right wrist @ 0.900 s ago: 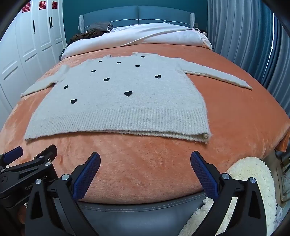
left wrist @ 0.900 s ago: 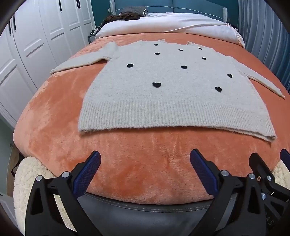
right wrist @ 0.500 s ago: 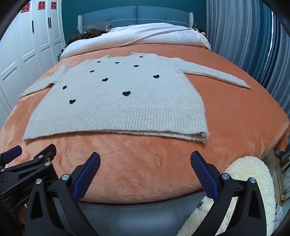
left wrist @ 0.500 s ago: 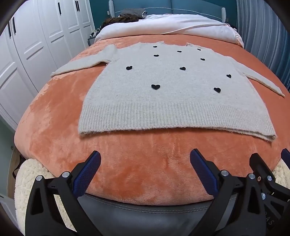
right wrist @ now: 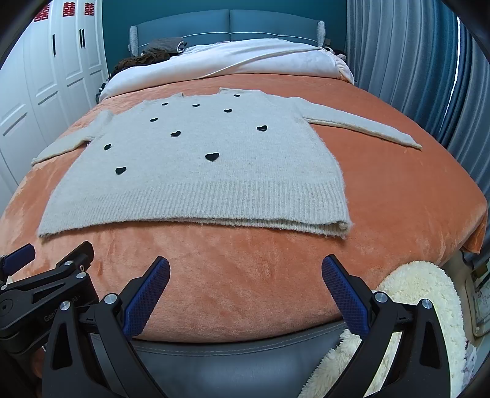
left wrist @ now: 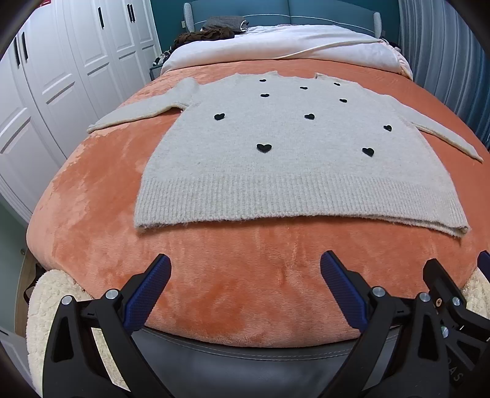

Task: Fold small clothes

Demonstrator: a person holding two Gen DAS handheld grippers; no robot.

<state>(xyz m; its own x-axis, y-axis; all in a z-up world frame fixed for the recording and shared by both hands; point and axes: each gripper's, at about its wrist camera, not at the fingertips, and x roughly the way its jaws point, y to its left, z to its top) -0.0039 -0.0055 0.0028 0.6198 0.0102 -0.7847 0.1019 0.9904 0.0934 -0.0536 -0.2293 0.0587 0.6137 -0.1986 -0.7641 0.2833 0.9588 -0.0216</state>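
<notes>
1. Both views are evenly and brightly lit by soft, diffuse light.
2. Only faint shadows are cast under the sweater [left wrist: 294,165] hem.
3. Strong fisheye bending and dark vignetted corners are seen.
4. Focus is held sharp throughout.

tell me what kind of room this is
Most likely a bedroom: a bed with a padded blue headboard, an orange blanket spread over it with a grey sweater laid flat, and white wardrobe doors along the wall.
</notes>
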